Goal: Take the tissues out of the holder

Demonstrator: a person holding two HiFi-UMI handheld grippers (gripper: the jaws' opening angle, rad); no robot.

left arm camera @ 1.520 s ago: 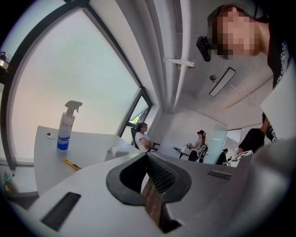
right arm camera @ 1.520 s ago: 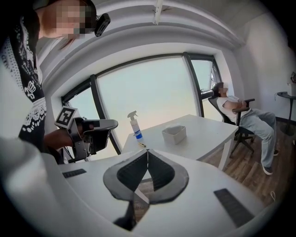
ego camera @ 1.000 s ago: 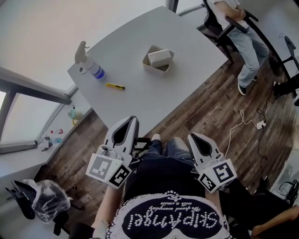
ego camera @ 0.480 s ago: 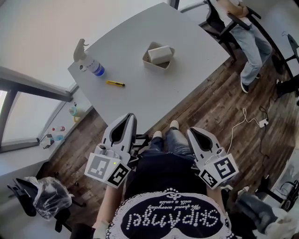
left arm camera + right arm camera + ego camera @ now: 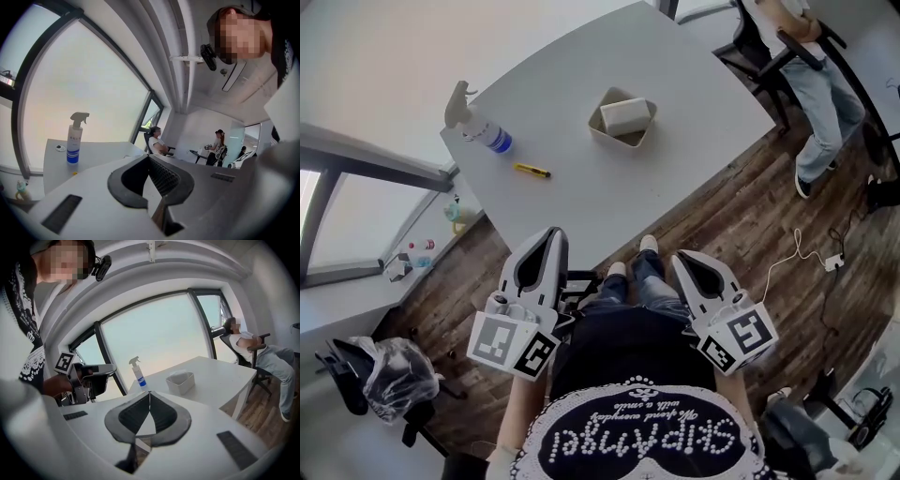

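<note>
White left gripper [image 5: 549,236]: jaws together, empty.
Right gripper [image 5: 680,259]: jaws closed, empty — both short of the table [image 5: 581,187].
Holder [image 5: 614,139]: mid-table, well apart from both grippers.
Tissues [image 5: 624,115]: inside holder.
Spray bottle [image 5: 483,131]: table's left corner.

A dark wood-plank floor [image 5: 731,216] runs under a large white counter with rounded corners [image 5: 572,131], which stands slantwise near the window side. Tall window panes in dark grey frames [image 5: 154,329] let in pale, even daylight. A white sill [image 5: 337,314] lies below them with a few small objects on it. The walls and the ribbed ceiling [image 5: 187,28] are white. At the counter's far end a person sits in a black office chair [image 5: 745,58]. A white cable with a plug block [image 5: 835,261] trails across the planks. Another black chair [image 5: 337,370] stands near the sill, carrying crumpled clear plastic.
</note>
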